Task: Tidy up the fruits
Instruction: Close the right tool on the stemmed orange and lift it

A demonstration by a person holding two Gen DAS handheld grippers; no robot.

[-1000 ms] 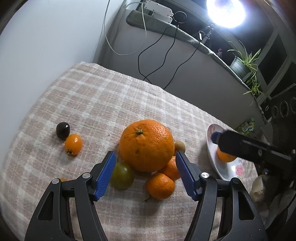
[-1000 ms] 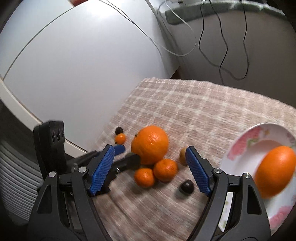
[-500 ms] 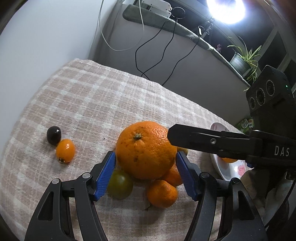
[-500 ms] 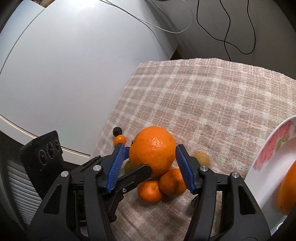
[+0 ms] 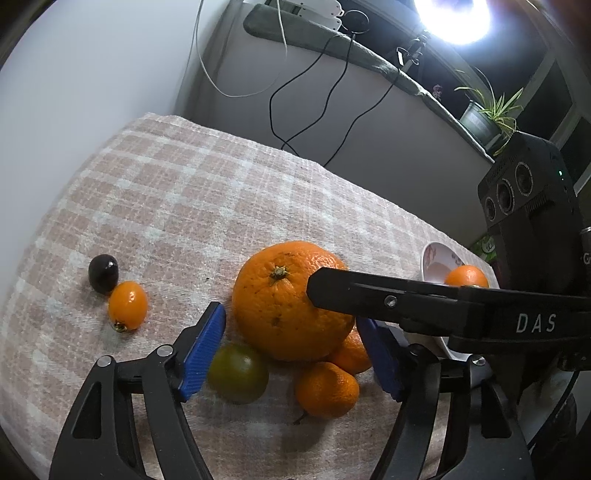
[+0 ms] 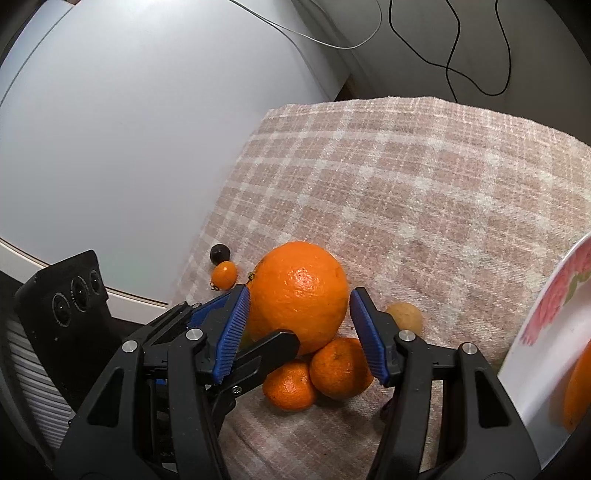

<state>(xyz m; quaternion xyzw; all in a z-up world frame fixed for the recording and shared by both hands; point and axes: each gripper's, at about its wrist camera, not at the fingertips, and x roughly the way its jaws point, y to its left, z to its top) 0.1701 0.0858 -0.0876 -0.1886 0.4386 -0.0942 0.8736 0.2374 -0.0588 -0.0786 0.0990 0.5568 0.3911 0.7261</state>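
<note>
Checked pink-and-cream cloth (image 5: pixel 229 206) covers the bench; white wall to one side, dark cables hanging behind it, a bright lamp (image 5: pixel 456 16) and a potted plant (image 5: pixel 484 114) at the far ledge.

Large orange (image 5: pixel 288 299) sits mid-cloth, stem up, at the head of a small cluster: two mandarins (image 5: pixel 327 389) touching it on the near side, a green tomato-like fruit (image 5: pixel 238 373) just beside it, a small tan fruit (image 6: pixel 406 317) close behind in the right wrist view. Well apart toward the wall edge: a small orange oval fruit (image 5: pixel 127 304) touching a dark round one (image 5: pixel 103 272).

Left claw (image 5: pixel 293 350): blue pads spread wide either side of the large orange, not pressing it. Right claw (image 6: pixel 297 332): also wide, pads flanking the same orange from the other direction; contact cannot be told. One black finger of the right claw crosses in front of the orange in the left wrist view; white lettering "DAS" readable on its body.

White plate (image 6: pixel 546 350) with pink floral print lies at the cloth's far right, one orange fruit (image 5: pixel 466 276) in it.
</note>
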